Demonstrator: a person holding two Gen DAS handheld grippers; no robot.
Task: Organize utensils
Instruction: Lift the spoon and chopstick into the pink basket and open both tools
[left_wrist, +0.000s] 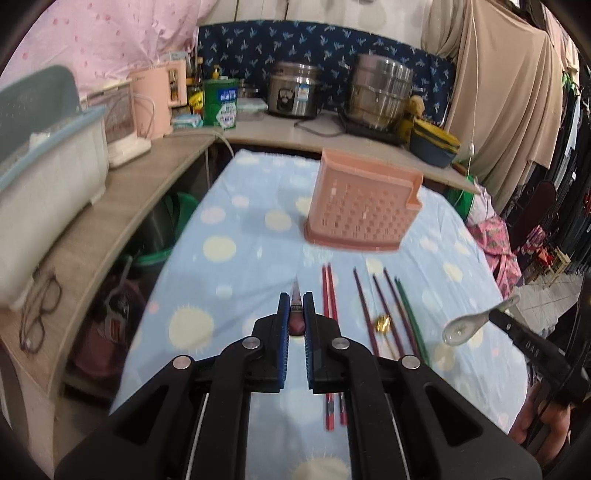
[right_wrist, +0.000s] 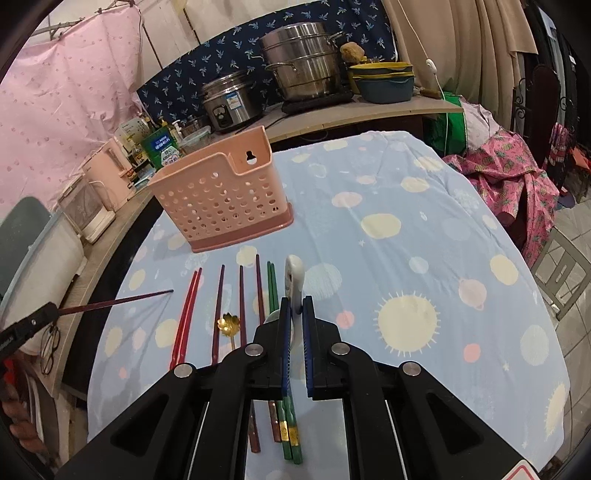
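A pink perforated utensil basket (left_wrist: 364, 205) (right_wrist: 221, 195) stands upright on the blue spotted tablecloth. My left gripper (left_wrist: 296, 306) is shut on a dark purple chopstick (left_wrist: 296, 295), held above the cloth; the chopstick also shows in the right wrist view (right_wrist: 118, 301). My right gripper (right_wrist: 295, 308) is shut on a white ceramic spoon (right_wrist: 294, 280), which also shows in the left wrist view (left_wrist: 469, 325), held above the cloth. On the cloth lie red chopsticks (left_wrist: 330, 291) (right_wrist: 188, 310), purple chopsticks (right_wrist: 240, 302), green chopsticks (right_wrist: 272, 288) and a gold flower spoon (right_wrist: 227, 325).
A curved wooden counter (left_wrist: 110, 221) runs along the left and back with a rice cooker (left_wrist: 293, 90), steel steamer pot (left_wrist: 380, 90), pink kettle (left_wrist: 160, 98), white box (left_wrist: 48, 177) and glasses (left_wrist: 38, 314). Pink patterned fabric (right_wrist: 517, 184) lies beside the table on the right.
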